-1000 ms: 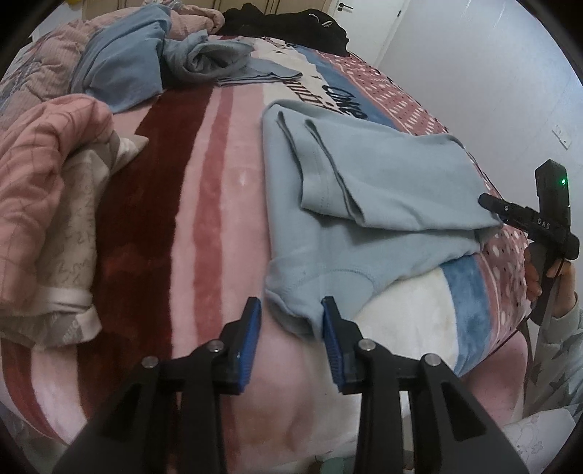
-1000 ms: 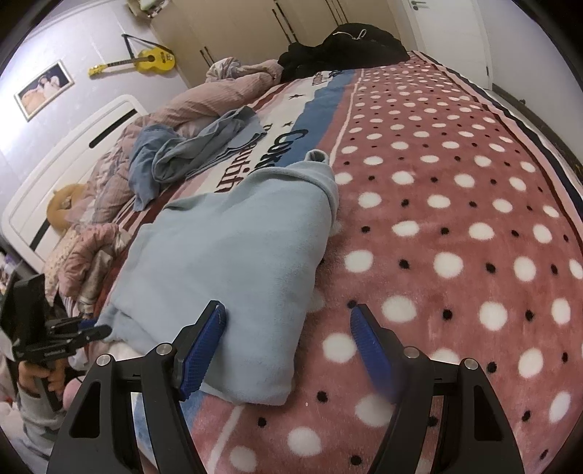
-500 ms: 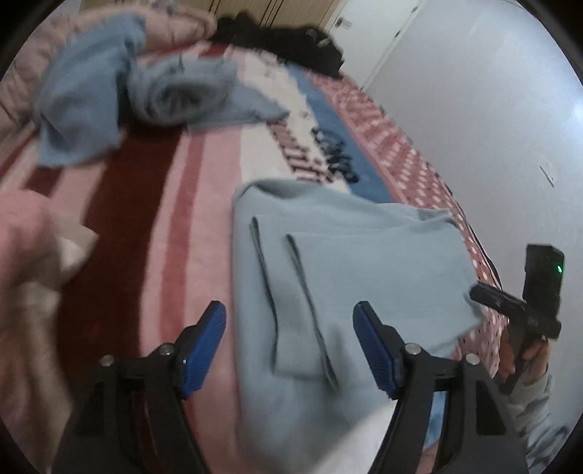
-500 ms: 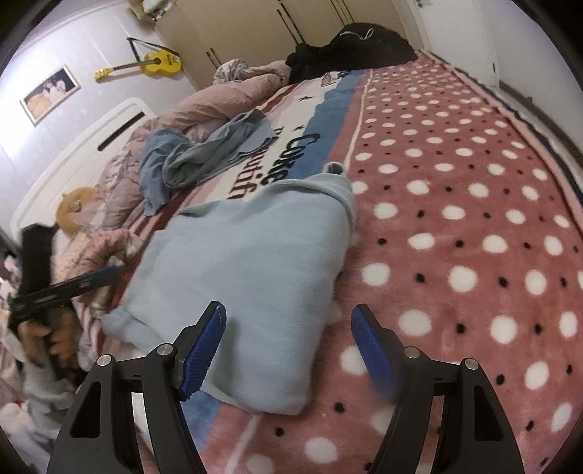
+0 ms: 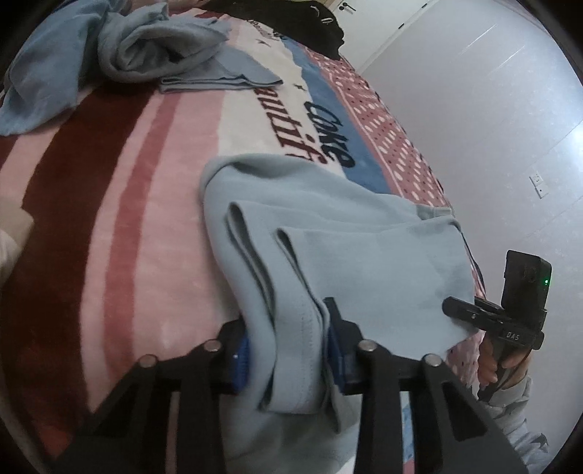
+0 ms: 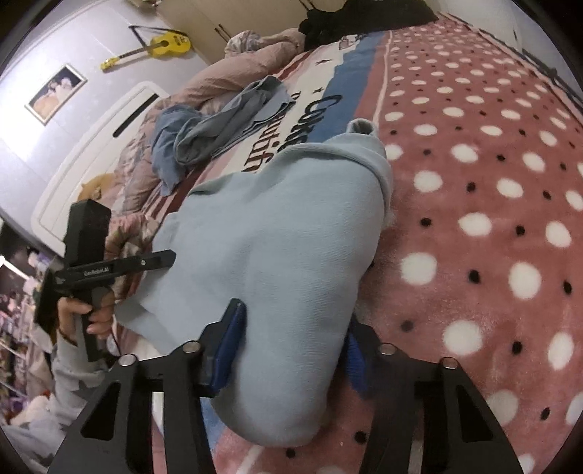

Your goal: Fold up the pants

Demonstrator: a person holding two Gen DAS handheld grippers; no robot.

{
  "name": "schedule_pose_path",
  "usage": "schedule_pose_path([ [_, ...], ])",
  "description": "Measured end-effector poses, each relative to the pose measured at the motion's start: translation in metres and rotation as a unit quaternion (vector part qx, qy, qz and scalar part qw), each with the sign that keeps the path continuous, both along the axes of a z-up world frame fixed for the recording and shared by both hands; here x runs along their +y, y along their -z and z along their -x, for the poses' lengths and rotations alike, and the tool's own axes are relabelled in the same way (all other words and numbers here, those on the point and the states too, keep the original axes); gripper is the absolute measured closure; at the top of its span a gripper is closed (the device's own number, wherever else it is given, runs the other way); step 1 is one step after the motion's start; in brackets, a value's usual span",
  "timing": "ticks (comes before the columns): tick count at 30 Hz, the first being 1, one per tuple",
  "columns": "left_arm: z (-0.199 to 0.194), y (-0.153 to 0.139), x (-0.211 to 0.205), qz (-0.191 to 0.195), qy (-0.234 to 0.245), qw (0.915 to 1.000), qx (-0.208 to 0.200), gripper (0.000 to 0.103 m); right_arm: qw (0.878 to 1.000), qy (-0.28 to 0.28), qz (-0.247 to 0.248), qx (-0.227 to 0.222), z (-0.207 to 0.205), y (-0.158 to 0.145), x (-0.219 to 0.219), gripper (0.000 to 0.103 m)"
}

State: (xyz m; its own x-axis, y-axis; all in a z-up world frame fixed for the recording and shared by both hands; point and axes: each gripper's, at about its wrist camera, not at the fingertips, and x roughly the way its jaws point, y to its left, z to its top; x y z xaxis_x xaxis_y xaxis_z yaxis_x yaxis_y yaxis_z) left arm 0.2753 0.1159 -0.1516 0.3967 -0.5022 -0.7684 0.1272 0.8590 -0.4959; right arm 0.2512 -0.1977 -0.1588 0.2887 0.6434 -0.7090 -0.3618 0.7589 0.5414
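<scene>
The light blue pants (image 5: 364, 255) lie folded on the patterned bed blanket (image 5: 127, 218). My left gripper (image 5: 288, 350) is closed on the folded leg cuffs at the near edge of the pants. In the right wrist view the same pants (image 6: 284, 237) bulge between the fingers of my right gripper (image 6: 291, 339), which is closed on their thick folded end. Each gripper shows in the other's view, the right one (image 5: 510, 321) at the pants' right edge and the left one (image 6: 109, 266) at their left edge.
A heap of grey-blue clothes (image 5: 109, 47) lies farther up the bed, also in the right wrist view (image 6: 218, 124). Black clothing (image 6: 357, 14) lies at the far end. A pink quilt (image 6: 233, 69) and white headboard (image 6: 94, 146) are at the left. The white wall (image 5: 492, 109) is to the right.
Both grippers moved forward onto the pants and closed on them. Half a second ago both were wide open and short of the cloth.
</scene>
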Motion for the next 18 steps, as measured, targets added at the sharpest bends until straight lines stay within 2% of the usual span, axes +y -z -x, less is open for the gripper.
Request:
schedule_pose_path([
  [7, 0.017, -0.032, -0.001, 0.004, 0.002, 0.9987, -0.051, 0.082, 0.999, 0.020, 0.009, -0.035, 0.012, -0.025, 0.007, 0.078],
  [12, 0.034, -0.074, 0.011, -0.014, 0.010, 0.9955, -0.093, 0.085, 0.998, 0.019, -0.014, -0.055, 0.022, -0.057, 0.019, 0.080],
  [18, 0.055, -0.121, 0.054, -0.035, -0.010, 0.9909, -0.130, 0.086, 0.995, 0.001, -0.018, -0.098, 0.037, -0.103, 0.066, 0.080],
])
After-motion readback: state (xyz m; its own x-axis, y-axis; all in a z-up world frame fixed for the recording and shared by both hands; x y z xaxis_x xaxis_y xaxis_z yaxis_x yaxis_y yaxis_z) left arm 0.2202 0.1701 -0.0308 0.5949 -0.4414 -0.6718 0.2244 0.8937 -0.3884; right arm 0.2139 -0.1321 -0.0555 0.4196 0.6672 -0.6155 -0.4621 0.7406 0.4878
